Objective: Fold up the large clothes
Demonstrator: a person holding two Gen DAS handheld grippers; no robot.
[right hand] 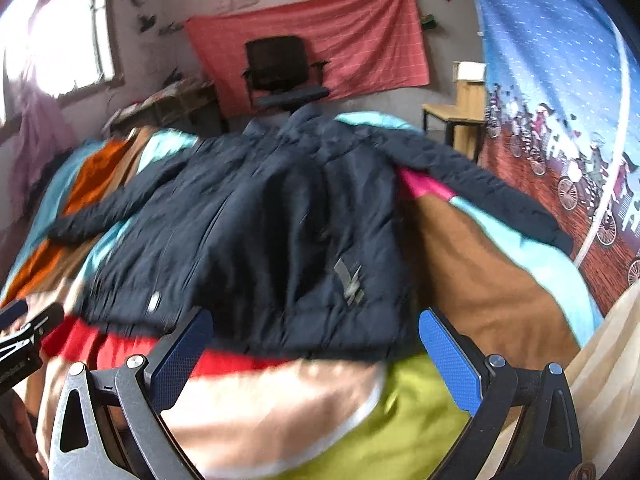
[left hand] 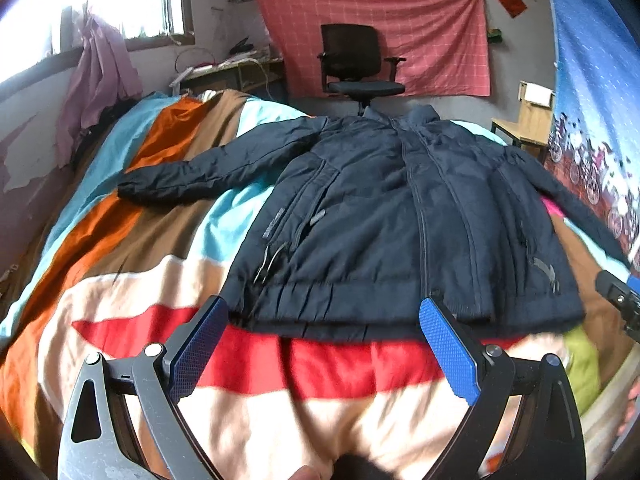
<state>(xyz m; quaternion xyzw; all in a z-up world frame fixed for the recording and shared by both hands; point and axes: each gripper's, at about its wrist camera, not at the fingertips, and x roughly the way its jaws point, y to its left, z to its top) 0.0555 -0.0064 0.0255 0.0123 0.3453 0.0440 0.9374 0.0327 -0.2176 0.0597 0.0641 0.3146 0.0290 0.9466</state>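
Note:
A dark navy padded jacket [left hand: 392, 216] lies flat and face up on a colourful striped bedspread [left hand: 132, 240], sleeves spread to both sides, collar at the far end. My left gripper [left hand: 320, 320] is open and empty, hovering just short of the jacket's hem. In the right wrist view the same jacket [right hand: 264, 232] lies ahead, with its right sleeve [right hand: 480, 188] stretched out to the right. My right gripper [right hand: 316, 328] is open and empty at the hem's right part. The right gripper also shows at the right edge of the left wrist view [left hand: 620, 300].
A black office chair [left hand: 356, 68] stands beyond the bed before a red cloth on the wall. A wooden side table [left hand: 524, 128] stands at the back right. A blue printed curtain [right hand: 560, 100] hangs along the right. A window [left hand: 80, 8] and a wall are on the left.

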